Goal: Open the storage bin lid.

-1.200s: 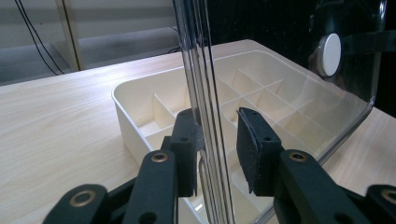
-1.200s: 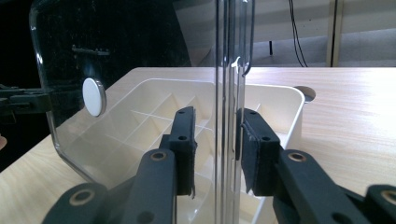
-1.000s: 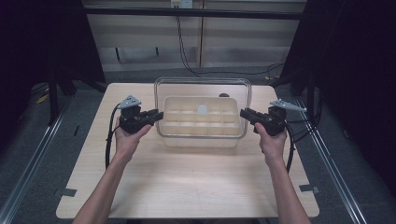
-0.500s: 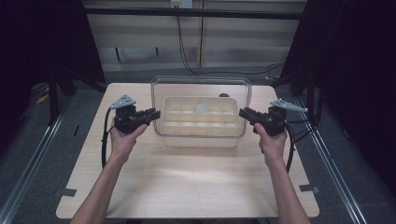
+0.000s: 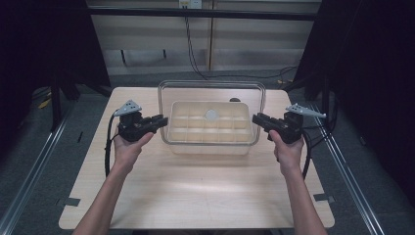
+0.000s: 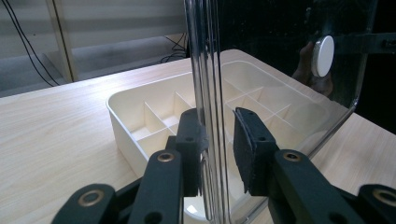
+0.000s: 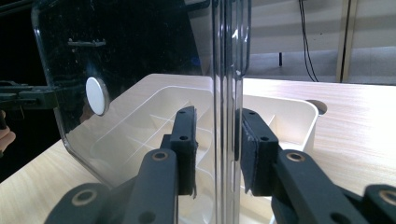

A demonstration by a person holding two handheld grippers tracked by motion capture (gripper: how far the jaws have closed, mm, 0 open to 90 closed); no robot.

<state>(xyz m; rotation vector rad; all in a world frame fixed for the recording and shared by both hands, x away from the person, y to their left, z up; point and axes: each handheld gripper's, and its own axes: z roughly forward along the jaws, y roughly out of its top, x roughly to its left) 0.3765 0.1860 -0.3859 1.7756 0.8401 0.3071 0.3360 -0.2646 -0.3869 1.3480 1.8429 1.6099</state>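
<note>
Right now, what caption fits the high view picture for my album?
Two grippers, left and right, clamp the ends of a clear lid above a cream divided tray.

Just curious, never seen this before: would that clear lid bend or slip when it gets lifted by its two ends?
The clear lid looks like rigid plastic, so it probably stays flat. Its glossy edges may slip between the pads. It seems light, so it likely lifts easily off the tray.
</note>
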